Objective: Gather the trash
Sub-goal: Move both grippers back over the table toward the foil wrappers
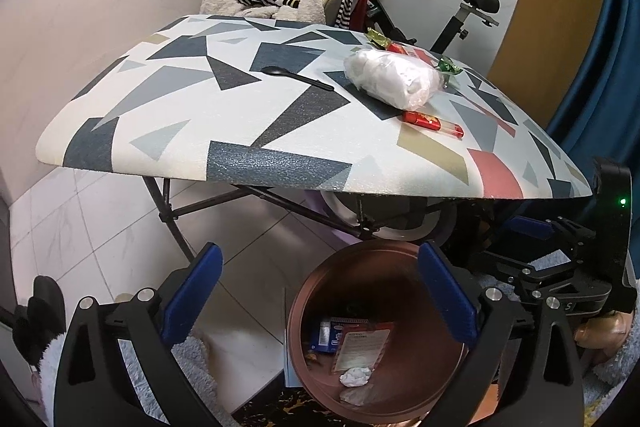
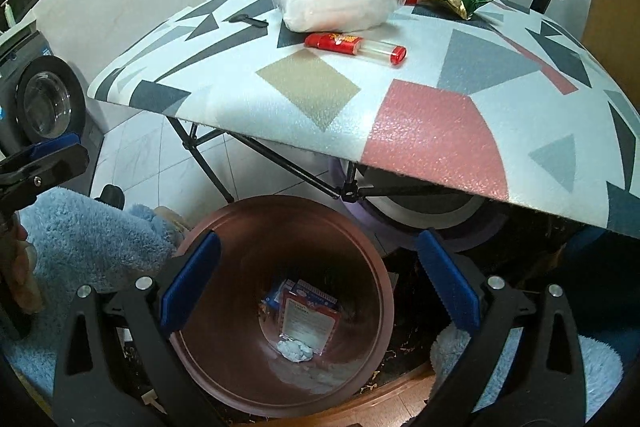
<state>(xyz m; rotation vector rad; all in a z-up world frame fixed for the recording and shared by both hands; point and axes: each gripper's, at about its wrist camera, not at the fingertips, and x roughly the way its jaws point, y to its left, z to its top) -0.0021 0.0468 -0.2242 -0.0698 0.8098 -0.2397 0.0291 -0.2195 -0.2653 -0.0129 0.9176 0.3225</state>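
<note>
Left wrist: one bin [image 1: 304, 311]; one spoon [image 1: 296, 77].

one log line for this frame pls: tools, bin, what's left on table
left tool open, empty | right tool open, empty, over bin | bin holds wrappers, tissue | table: white bag, red tube, black spoon, wrappers

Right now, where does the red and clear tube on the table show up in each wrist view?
Left wrist: the red and clear tube lies right of center, near the table's front edge, just below the white plastic bag.
Right wrist: the tube lies upper center, again just in front of the bag.
Shared landmark: the copper bin below the table.
</note>
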